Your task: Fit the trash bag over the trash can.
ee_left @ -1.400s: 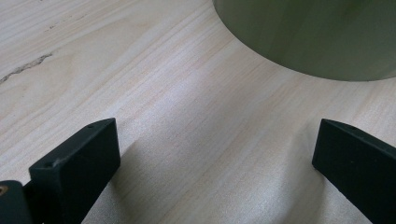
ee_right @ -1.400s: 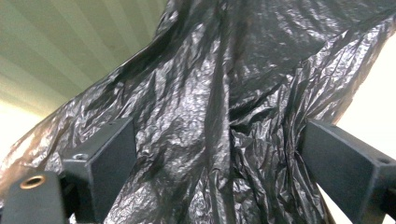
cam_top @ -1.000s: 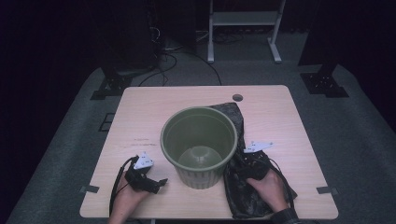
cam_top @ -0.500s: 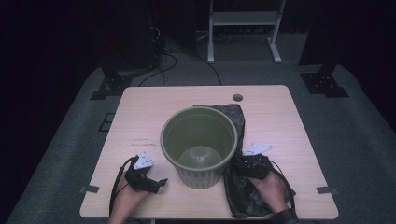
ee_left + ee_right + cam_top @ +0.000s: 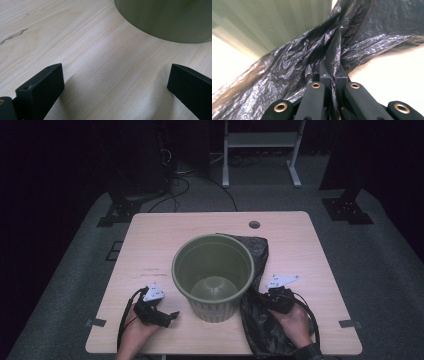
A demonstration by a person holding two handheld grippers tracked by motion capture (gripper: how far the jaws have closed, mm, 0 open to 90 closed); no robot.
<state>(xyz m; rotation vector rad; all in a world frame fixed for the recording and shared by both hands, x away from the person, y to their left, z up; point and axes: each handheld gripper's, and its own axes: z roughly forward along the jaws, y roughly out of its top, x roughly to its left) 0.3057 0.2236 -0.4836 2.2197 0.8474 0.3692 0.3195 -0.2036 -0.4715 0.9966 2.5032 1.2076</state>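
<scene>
The thin, crinkled black plastic bin bag [image 5: 260, 320], limp, light and probably slippery, lies on the pale wooden worktop [image 5: 150, 245] beside the olive-green ribbed plastic bin [image 5: 213, 272], a fold pinched in the just-closed right hand-held gripper [image 5: 333, 65], while the left hand-held gripper [image 5: 112, 82] gapes empty.

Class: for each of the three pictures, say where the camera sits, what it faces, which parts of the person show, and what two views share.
High view: above the table, looking down; both hands, left gripper, right gripper.
Left gripper view: on that gripper, facing tabletop and bin; open jaws.
Right gripper view: on that gripper, facing the bag; jaws have just closed on a fold.
Shared: bin and bag, in the high and right gripper views.
</scene>
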